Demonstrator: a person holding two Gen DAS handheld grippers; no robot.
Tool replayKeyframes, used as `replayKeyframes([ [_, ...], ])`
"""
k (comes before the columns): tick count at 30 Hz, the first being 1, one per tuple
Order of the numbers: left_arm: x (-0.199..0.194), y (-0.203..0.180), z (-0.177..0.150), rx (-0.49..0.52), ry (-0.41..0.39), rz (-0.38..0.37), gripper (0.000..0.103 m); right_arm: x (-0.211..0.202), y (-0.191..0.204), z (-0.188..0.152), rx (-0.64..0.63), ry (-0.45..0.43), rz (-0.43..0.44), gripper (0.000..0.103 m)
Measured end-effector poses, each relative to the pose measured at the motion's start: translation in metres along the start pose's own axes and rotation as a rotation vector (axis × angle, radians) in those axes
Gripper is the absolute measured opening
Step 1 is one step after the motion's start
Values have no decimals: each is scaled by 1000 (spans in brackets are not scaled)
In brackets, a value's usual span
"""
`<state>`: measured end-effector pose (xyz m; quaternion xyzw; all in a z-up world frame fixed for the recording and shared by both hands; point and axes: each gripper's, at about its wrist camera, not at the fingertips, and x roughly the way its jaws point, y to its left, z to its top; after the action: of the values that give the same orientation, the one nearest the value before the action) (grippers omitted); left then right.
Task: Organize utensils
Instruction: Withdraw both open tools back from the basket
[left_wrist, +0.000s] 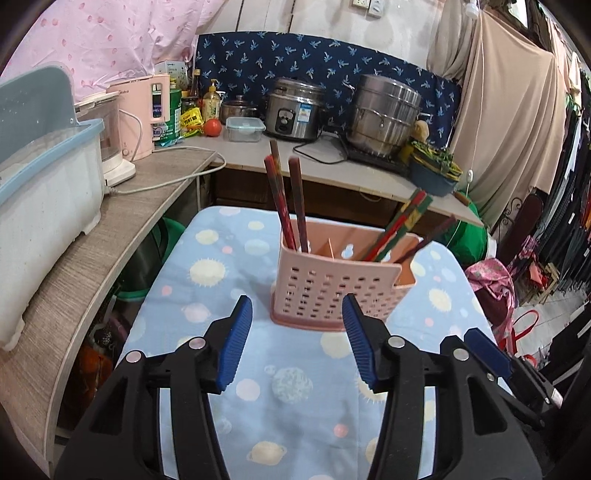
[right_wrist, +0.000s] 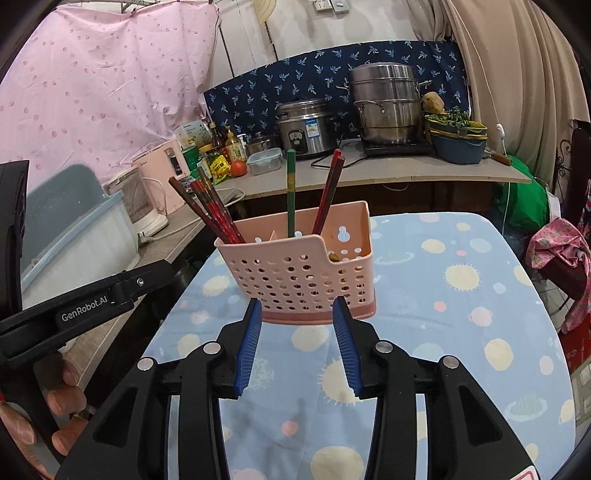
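A pink perforated utensil holder (left_wrist: 332, 288) (right_wrist: 299, 277) stands upright on the blue planet-print tablecloth (left_wrist: 295, 387) (right_wrist: 443, 314). Dark red chopsticks (left_wrist: 291, 206) (right_wrist: 210, 210) lean in its left compartment. Red-and-green chopsticks (left_wrist: 402, 229) lean in the right one, seen in the right wrist view as a green stick (right_wrist: 291, 192) and a red pair (right_wrist: 328, 192). My left gripper (left_wrist: 297, 314) is open just in front of the holder, nothing between its blue pads (left_wrist: 236, 343). My right gripper (right_wrist: 297, 317) is open too, empty, close before the holder's base.
A curved wooden counter (left_wrist: 74, 280) on the left carries a white-and-blue tub (left_wrist: 44, 184) and a pink kettle (left_wrist: 144, 114). The back counter holds a rice cooker (left_wrist: 293, 109), a steel steamer pot (left_wrist: 384, 114) and a tomato (left_wrist: 212, 127). A hand (right_wrist: 62, 398) holds the left gripper.
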<state>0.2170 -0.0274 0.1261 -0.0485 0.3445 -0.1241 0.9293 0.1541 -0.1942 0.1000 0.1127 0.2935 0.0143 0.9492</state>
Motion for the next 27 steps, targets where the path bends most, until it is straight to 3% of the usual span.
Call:
replayKeyframes([
  [10, -1, -7, -37, 54, 24, 37, 57, -5, 1, -24, -5, 23, -24, 46],
  [20, -4, -8, -56, 80, 29, 79, 71, -9, 6, -42, -49, 43, -63, 65],
  [27, -3, -4, -65, 70, 43, 93, 80, -11, 3, -50, -51, 54, -96, 72],
])
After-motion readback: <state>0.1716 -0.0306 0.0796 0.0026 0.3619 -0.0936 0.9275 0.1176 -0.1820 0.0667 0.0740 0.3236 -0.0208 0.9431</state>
